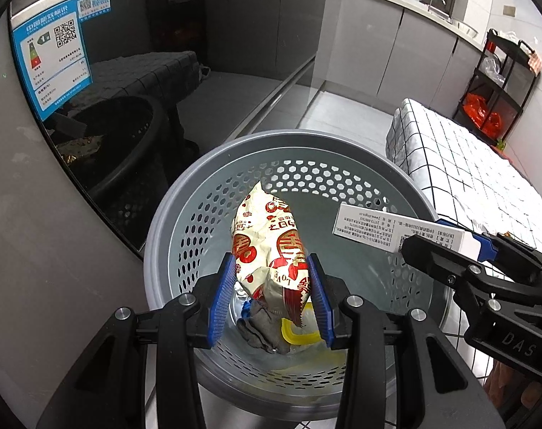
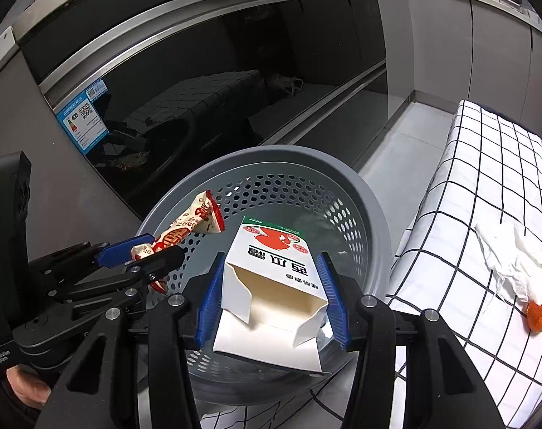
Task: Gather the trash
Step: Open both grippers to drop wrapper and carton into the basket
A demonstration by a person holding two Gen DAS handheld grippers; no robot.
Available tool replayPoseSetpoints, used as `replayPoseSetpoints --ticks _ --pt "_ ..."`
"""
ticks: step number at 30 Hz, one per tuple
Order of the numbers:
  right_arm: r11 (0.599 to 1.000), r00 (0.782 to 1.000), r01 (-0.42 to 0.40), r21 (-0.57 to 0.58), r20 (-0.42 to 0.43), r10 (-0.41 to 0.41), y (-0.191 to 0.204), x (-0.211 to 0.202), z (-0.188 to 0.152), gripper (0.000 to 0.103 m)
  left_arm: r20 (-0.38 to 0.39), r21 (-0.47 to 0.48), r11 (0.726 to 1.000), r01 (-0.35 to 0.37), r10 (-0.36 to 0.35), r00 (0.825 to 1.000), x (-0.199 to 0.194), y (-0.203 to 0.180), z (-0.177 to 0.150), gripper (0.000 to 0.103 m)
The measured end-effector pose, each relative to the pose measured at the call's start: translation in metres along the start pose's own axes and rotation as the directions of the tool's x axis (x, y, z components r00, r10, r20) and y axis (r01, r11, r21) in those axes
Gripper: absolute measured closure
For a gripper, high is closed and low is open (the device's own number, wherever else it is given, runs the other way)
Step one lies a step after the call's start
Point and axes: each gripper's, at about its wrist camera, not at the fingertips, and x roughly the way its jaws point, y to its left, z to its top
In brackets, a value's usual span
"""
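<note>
A grey perforated trash basket stands on the floor; it also shows in the right wrist view. My left gripper is shut on a crumpled red-and-cream snack wrapper and holds it over the basket. In the right wrist view the wrapper sticks out of the left gripper. My right gripper is shut on an open white carton above the basket; the carton shows at the right of the left wrist view. Grey cloth and a yellow item lie inside the basket.
A dark glass oven door stands just behind the basket. A table with a white checked cloth is at the right, with a crumpled tissue and an orange peel on it. A black rack stands far right.
</note>
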Motion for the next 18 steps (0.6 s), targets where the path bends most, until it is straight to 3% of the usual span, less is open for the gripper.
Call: replayPoseSetpoints --ticks 15,18 --pt "1.0 1.0 0.018 0.004 -0.003 -0.018 0.002 0.0041 0.0014 0.052 -0.015 -0.01 1.0 0.005 -0.005 1.0 0.0013 0.0023 0.0005 0.061" --pt "1.0 1.0 0.011 0.015 0.002 -0.011 0.0007 0.0022 0.0013 0.048 -0.018 -0.015 1.0 0.004 -0.004 1.0 0.0016 0.0029 -0.0002 0.055"
